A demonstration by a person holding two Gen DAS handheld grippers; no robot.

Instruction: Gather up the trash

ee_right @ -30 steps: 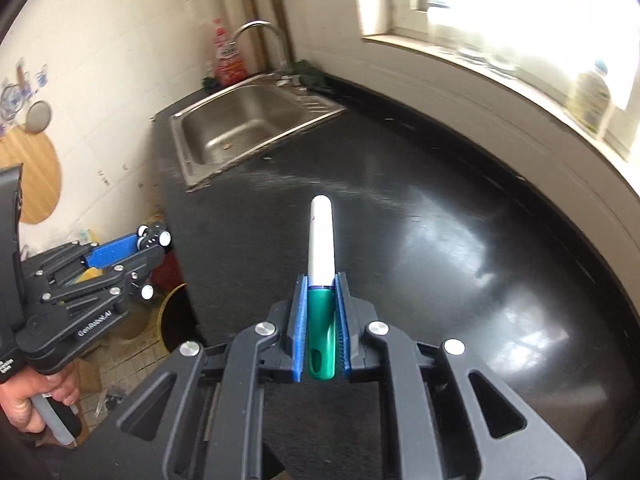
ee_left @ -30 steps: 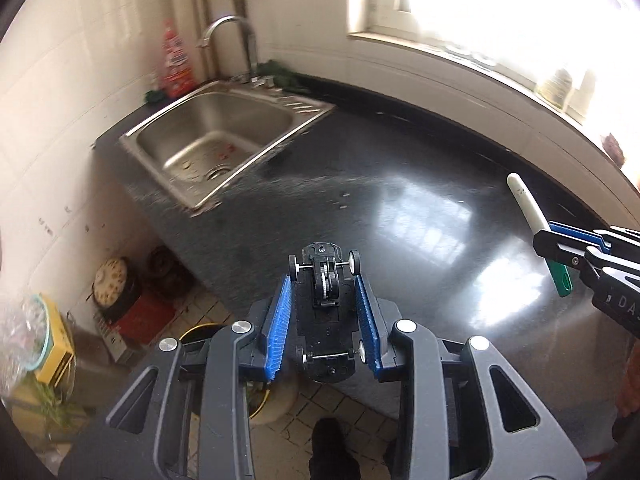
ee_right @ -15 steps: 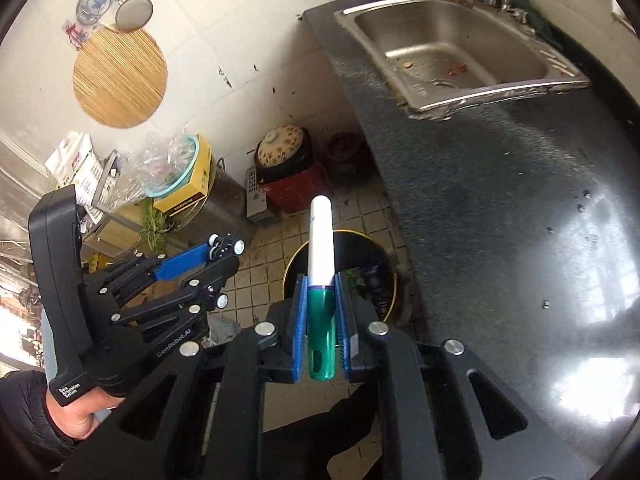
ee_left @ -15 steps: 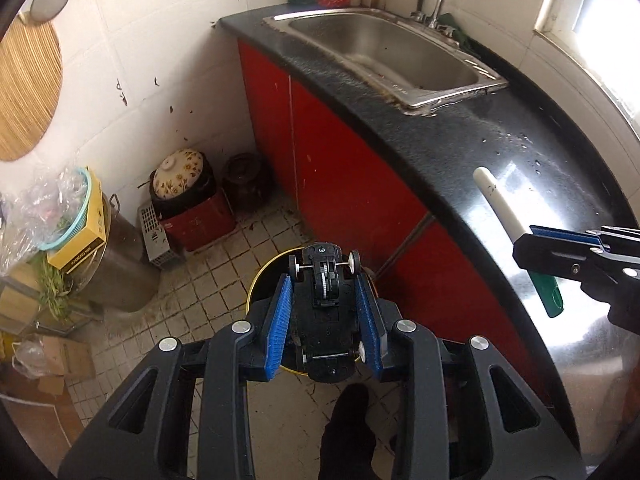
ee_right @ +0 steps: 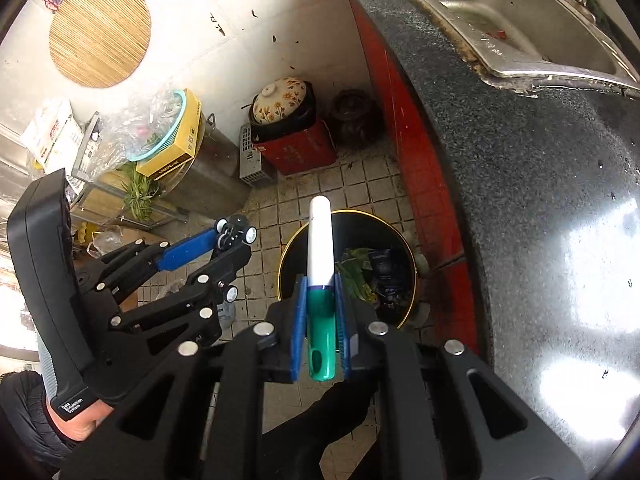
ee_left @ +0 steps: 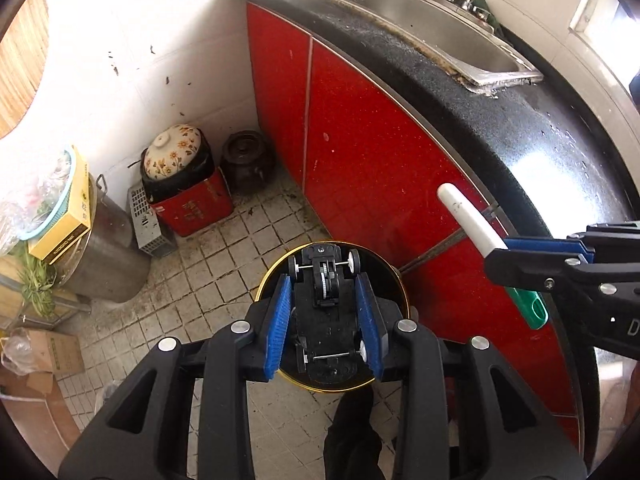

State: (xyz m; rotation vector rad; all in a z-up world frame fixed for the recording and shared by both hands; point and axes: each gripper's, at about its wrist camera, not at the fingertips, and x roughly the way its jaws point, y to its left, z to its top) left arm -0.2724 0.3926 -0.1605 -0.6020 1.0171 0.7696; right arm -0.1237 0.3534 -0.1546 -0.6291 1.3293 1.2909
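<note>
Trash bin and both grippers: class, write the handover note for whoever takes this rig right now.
Left gripper: shut on the toy car chassis, held above the trash bin.
Right gripper: shut on the white and green marker, over the bin's near rim.
Done: both items lifted off the countertop and carried to the bin, which already holds some rubbish.
Left: open each gripper over the bin and drop both items.
</note>
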